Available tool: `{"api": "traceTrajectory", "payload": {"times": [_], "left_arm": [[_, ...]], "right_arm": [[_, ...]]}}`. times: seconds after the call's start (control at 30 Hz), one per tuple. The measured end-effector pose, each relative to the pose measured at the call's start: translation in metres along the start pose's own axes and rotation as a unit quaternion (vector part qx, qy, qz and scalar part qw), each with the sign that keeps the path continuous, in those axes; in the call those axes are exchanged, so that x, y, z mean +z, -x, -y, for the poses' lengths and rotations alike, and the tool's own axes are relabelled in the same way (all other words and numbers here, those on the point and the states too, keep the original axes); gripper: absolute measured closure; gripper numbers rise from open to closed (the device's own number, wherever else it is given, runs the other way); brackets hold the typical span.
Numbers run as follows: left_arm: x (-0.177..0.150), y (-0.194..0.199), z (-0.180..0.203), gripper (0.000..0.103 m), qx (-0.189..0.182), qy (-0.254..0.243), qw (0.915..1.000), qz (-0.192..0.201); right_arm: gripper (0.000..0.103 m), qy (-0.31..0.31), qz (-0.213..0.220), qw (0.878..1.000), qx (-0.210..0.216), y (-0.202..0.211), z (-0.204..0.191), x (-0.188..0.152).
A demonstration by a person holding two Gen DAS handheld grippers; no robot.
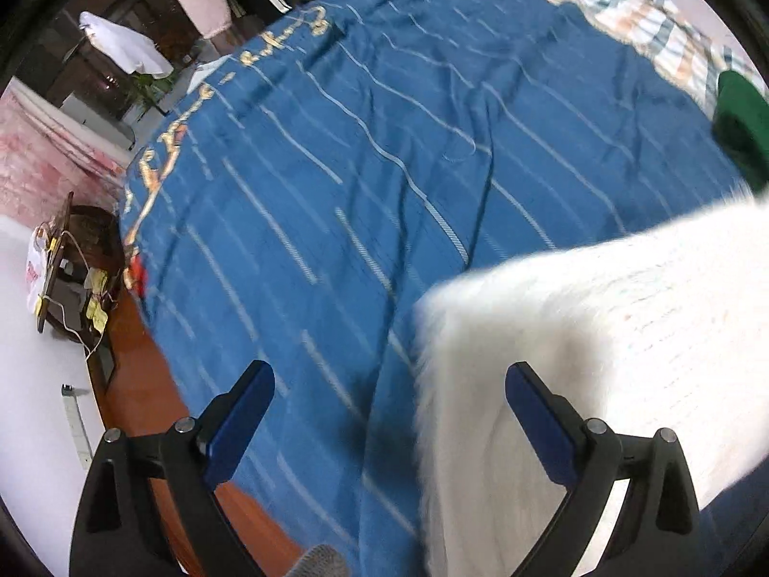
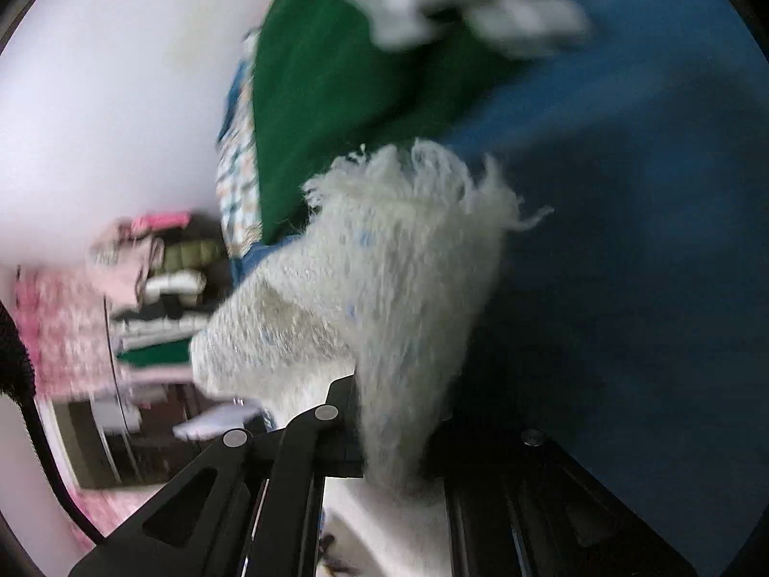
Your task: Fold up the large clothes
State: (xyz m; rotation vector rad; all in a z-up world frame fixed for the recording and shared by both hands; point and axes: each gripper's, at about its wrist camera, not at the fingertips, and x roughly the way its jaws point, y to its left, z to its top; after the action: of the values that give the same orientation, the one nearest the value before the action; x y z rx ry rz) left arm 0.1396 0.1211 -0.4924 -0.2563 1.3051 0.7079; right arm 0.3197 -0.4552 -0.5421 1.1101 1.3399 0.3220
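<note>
A fluffy white garment (image 1: 601, 336) lies on the blue striped bedcover (image 1: 384, 144), filling the lower right of the left wrist view. My left gripper (image 1: 389, 408) hangs above the bed with its blue-padded fingers (image 1: 240, 423) wide apart; the garment's left edge lies below the gap, and nothing is pinched. In the right wrist view my right gripper (image 2: 394, 437) is shut on a fringed fold of the white garment (image 2: 384, 279), which bunches out ahead of the jaws above the blue cover (image 2: 625, 264). The view is blurred.
A green garment (image 2: 336, 96) lies on the bed by a checked cloth (image 1: 649, 24). Left of the bed, a wooden floor (image 1: 134, 384) and a small dark table with clutter (image 1: 77, 269). Folded clothes (image 2: 163, 298) are stacked on a shelf.
</note>
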Motion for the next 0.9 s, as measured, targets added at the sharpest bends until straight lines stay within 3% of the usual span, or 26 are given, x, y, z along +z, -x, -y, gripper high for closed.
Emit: {"api": "traceTrajectory", "payload": {"times": [0.13, 0.17, 0.23, 0.3, 0.4, 0.47, 0.5, 0.57, 0.63, 0.67, 0.8, 0.87, 0.9], "left_arm": [[-0.018, 0.022, 0.0, 0.004, -0.002, 0.005, 1.0, -0.002], [-0.022, 0.023, 0.002, 0.004, -0.003, 0.005, 1.0, -0.005], [-0.03, 0.027, 0.011, 0.004, -0.009, 0.001, 0.9999, -0.012], [-0.039, 0.031, 0.027, 0.004, -0.016, -0.013, 0.9996, -0.02], [-0.047, 0.036, 0.055, 0.004, -0.016, -0.046, 0.9987, -0.013], [-0.05, 0.039, 0.073, 0.004, -0.023, -0.062, 0.9978, -0.005], [-0.05, 0.039, 0.082, 0.004, -0.028, -0.068, 0.9973, -0.002], [-0.049, 0.04, 0.099, 0.004, -0.04, -0.074, 0.9965, 0.005], [-0.046, 0.039, 0.116, 0.004, -0.046, -0.08, 0.9957, 0.013], [-0.046, 0.037, 0.122, 0.004, -0.047, -0.084, 0.9953, 0.013], [-0.048, 0.018, 0.132, 0.004, -0.041, -0.083, 0.9957, 0.003], [-0.054, 0.009, 0.13, 0.004, -0.035, -0.077, 0.9964, -0.01], [-0.057, 0.007, 0.125, 0.004, -0.036, -0.069, 0.9968, -0.018]], "right_arm": [[0.095, -0.05, 0.021, 0.996, -0.075, 0.081, 0.063, -0.06], [0.092, -0.059, 0.011, 0.991, -0.116, 0.1, 0.081, -0.071], [0.078, -0.071, -0.008, 0.979, -0.189, 0.117, 0.102, -0.085], [0.057, -0.059, 0.0, 0.968, -0.245, 0.145, 0.114, -0.084], [0.05, -0.002, 0.042, 0.949, -0.313, 0.178, 0.091, -0.088], [0.05, 0.061, 0.067, 0.95, -0.298, 0.185, 0.05, -0.089], [0.05, 0.089, 0.065, 0.955, -0.277, 0.181, 0.035, -0.089], [0.05, 0.155, 0.013, 0.966, -0.205, 0.144, -0.006, -0.083], [0.052, 0.185, -0.046, 0.969, -0.16, 0.108, -0.025, -0.078], [0.061, 0.195, -0.055, 0.966, -0.16, 0.078, -0.039, -0.07], [0.068, 0.22, -0.041, 0.934, -0.28, -0.005, -0.031, -0.029], [0.068, 0.205, -0.092, 0.923, -0.311, -0.047, -0.007, -0.008], [0.068, 0.214, -0.092, 0.919, -0.319, -0.051, -0.012, -0.006]]}}
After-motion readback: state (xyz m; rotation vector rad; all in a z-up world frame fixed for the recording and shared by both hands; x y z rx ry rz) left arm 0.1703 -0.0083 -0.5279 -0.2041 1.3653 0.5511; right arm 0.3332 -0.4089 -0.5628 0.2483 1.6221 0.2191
